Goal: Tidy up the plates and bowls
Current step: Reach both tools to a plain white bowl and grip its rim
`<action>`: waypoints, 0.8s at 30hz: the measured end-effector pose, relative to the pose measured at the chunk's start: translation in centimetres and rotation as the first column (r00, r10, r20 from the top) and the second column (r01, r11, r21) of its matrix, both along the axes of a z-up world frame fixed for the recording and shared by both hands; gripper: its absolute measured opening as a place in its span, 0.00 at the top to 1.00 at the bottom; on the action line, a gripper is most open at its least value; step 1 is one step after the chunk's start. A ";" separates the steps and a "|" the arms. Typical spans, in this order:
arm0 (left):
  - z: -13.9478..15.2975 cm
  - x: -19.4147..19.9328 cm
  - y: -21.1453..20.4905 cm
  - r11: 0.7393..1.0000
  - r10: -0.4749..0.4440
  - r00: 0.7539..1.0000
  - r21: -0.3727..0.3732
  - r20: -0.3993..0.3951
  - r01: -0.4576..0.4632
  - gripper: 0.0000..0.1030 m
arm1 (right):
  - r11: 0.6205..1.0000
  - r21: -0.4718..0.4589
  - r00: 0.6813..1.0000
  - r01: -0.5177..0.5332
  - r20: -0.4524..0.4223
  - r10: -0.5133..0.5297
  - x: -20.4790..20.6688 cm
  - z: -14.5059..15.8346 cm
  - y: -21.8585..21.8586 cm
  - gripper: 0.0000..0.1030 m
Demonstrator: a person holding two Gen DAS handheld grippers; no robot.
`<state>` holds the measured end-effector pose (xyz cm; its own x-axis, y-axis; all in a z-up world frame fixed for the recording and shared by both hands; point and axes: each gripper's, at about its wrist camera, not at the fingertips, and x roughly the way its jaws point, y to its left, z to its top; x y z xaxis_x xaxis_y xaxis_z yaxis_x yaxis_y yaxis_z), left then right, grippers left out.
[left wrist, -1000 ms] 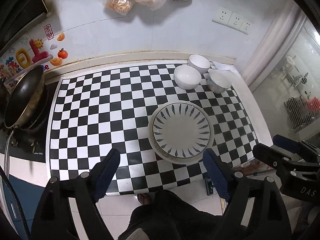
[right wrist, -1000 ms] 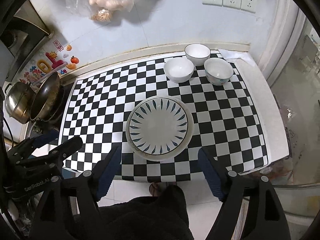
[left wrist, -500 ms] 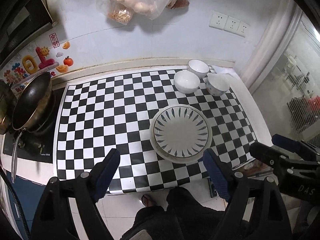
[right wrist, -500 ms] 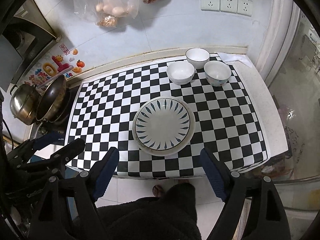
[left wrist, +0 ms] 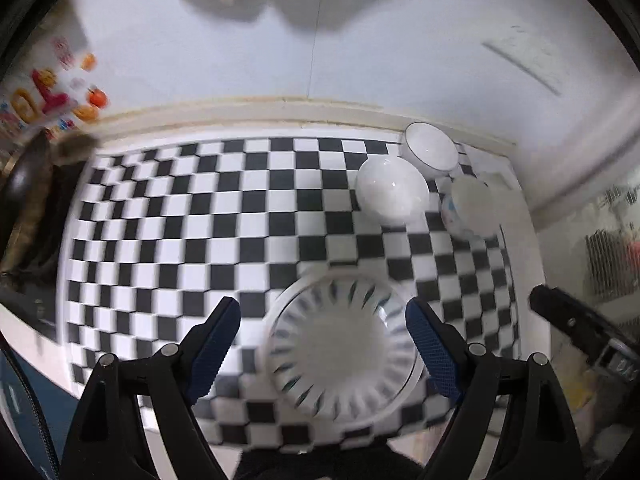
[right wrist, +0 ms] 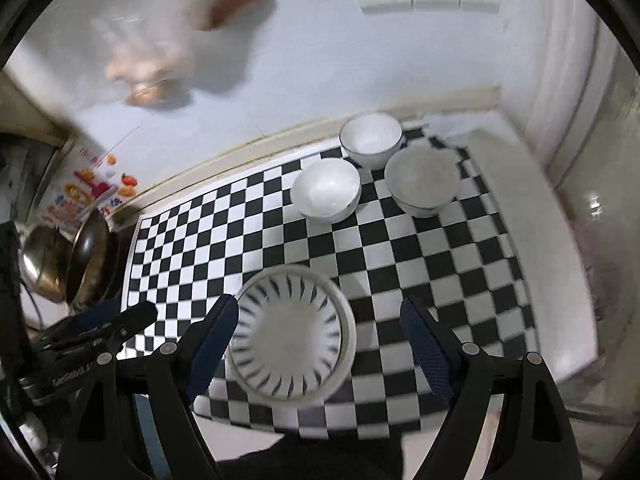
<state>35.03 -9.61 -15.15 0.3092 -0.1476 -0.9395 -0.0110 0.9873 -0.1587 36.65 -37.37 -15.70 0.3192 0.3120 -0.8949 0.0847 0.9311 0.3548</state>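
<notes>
The left gripper [left wrist: 323, 328] hangs with jaws spread wide and empty above the white round plate with dark leaf-stroke rim [left wrist: 344, 356], which lies on the black-and-white checkered countertop [left wrist: 192, 240]. The right gripper [right wrist: 319, 330] is likewise spread and empty, the plate [right wrist: 288, 336] by its left finger. Three white ceramic bowls [right wrist: 326, 188] cluster beyond, near the wall.

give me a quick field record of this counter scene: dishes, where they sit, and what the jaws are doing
surface: checkered mat on a counter against the wall
plates: patterned plate stacked on a plain white one, near the front edge
bowls: three bowls, clustered at the back right corner, upright, none stacked
left gripper: jaws open, above the plate, holding nothing
right gripper: jaws open, holding nothing
cookware: wok and metal pot left of the mat
image quality: motion blur
</notes>
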 end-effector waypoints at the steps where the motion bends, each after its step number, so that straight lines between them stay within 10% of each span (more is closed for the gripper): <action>1: -1.0 1.9 -0.3 1.000 0.014 1.000 -0.012 -0.022 -0.015 0.18 | 1.000 0.013 1.000 -0.007 -0.028 0.007 2.3 -1.6 -0.8 0.17; 6: -6.3 9.8 -2.5 1.000 0.020 0.992 -0.020 -0.123 -0.022 0.18 | 0.997 0.035 0.989 -0.073 -0.128 0.077 11.4 -8.5 -2.5 0.25; 13: -13.3 15.9 -4.9 1.000 -0.006 0.962 -0.029 -0.273 -0.002 0.59 | 0.972 -0.019 0.936 -0.236 -0.273 0.222 21.8 -17.4 -0.9 0.53; 24: -17.1 17.0 -5.9 0.998 -0.002 0.943 -0.052 -0.333 -0.017 0.83 | 0.927 -0.066 0.863 -0.370 -0.393 0.316 25.0 -23.8 1.6 0.91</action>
<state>52.03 -15.50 -32.26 -0.0188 -0.1995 -0.9797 -0.0797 0.9771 -0.1974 61.67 -35.79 -39.49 -0.1474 0.2089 -0.9668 -0.1491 0.9616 0.2305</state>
